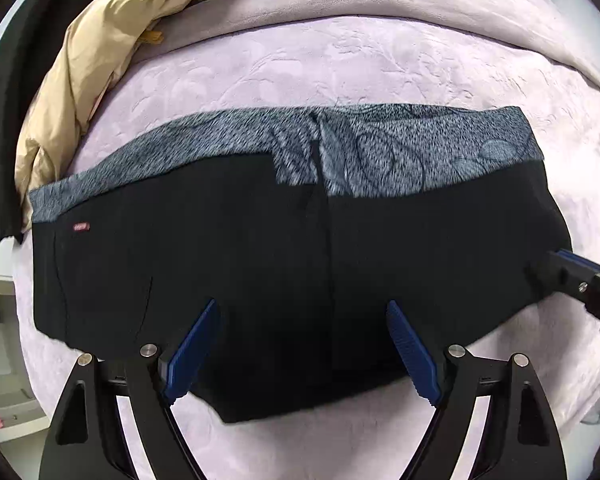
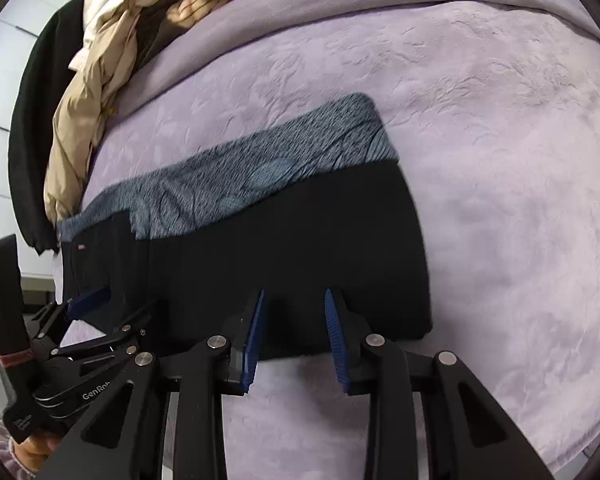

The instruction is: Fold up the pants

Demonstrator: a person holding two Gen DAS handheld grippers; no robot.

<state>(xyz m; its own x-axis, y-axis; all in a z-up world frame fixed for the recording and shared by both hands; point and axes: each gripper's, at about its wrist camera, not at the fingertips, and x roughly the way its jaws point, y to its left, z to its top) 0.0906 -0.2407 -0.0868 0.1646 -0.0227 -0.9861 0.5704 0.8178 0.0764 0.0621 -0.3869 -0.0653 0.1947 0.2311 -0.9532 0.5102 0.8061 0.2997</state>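
Your work surface is a bed under a lilac embossed plush blanket (image 1: 340,64), with a heap of beige and black jackets (image 1: 84,80) at the far left, and the black pants with grey fleecy lining (image 1: 284,248) lie folded in a flat band just ahead of both tools, long axis running left to right across your view. Your left gripper (image 1: 300,352) stands wide over the near edge around the middle, holding nothing, while your right gripper (image 2: 294,340) stands narrower but also unclamped over the right end. Since the band runs sideways, the next fold probably brings one end across to the other, and each tool is already near its own end.
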